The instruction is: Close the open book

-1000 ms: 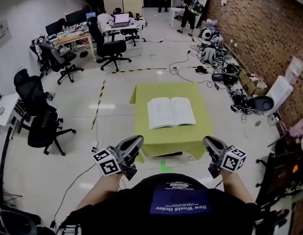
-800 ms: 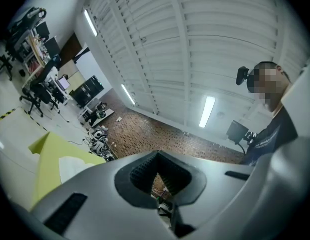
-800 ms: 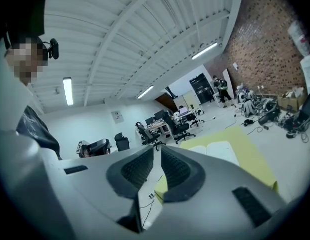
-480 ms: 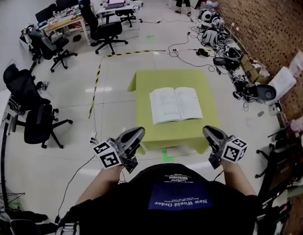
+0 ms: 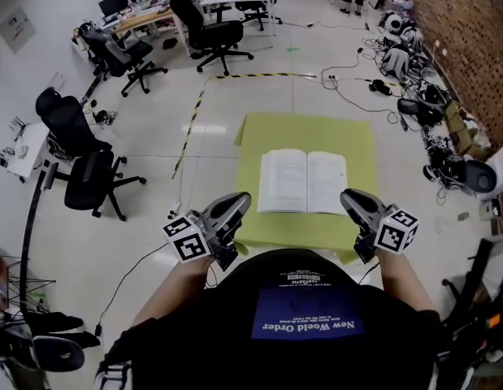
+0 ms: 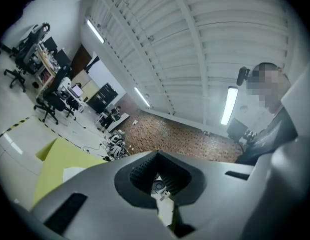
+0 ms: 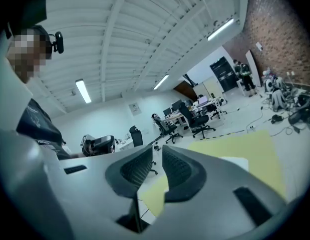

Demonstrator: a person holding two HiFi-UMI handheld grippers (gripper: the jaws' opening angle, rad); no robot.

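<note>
Yellow-green cloth covers the table (image 5: 259, 136) at frame centre, and the open book (image 5: 303, 182) lies flat on it. Just below the book are the left gripper (image 5: 233, 208), jaws together and empty, and the right gripper (image 5: 353, 201), jaws opening with nothing between them. Black office chairs (image 5: 88, 181) stand at the left, and cables (image 5: 414, 84) litter the upper right.

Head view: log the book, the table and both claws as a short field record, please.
book: open, flat, pages up, on the table
table: yellow-green top, holds only the book
left claw: shut, empty, by the table's near left corner
right claw: jaws opening, nothing between them, near the book's near right corner
task: book not yet closed
</note>
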